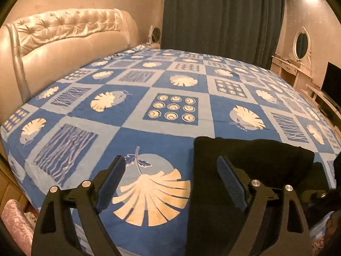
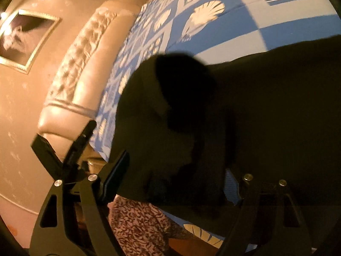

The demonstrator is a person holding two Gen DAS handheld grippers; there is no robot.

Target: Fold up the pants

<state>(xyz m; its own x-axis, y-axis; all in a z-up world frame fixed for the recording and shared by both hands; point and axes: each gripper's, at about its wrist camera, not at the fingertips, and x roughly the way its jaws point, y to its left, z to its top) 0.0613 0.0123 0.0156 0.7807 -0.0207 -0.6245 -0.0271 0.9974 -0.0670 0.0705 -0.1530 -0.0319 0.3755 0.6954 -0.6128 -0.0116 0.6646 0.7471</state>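
Left wrist view first: the black pants (image 1: 253,155) are seen lying on the blue patterned bedspread (image 1: 149,81), close to the near edge of the bed, with a squared far edge that suggests at least one fold has been made. The left gripper (image 1: 172,177) is held low over the bedspread just beside the pants, jaws spread wide and empty. Its right finger (image 1: 232,183) is set over the dark cloth's left border while the other finger sits over the leaf print, so the fabric edge appears to be straddled, probably in readiness for a pinch. Whether the pad is actually touching cloth cannot be told. A tufted headboard (image 1: 64,32) and dark curtain (image 1: 223,15) are seen beyond, well apart from the work.

Over to the right wrist view, which is tilted and blurred: the frame is filled by the pants (image 2: 245,117), draped across the bedspread (image 2: 287,29) and reaching its near edge. The right gripper (image 2: 177,181) is also held wide, and the cloth is seen between and in front of its fingers; no grip is shown. The right finger (image 2: 232,185) is largely lost against the black fabric. The left gripper (image 2: 64,147) is glimpsed at the far left. A patterned pink fabric (image 2: 138,224) is visible below the bed edge. A two-handed lift of one end seems to be prepared.
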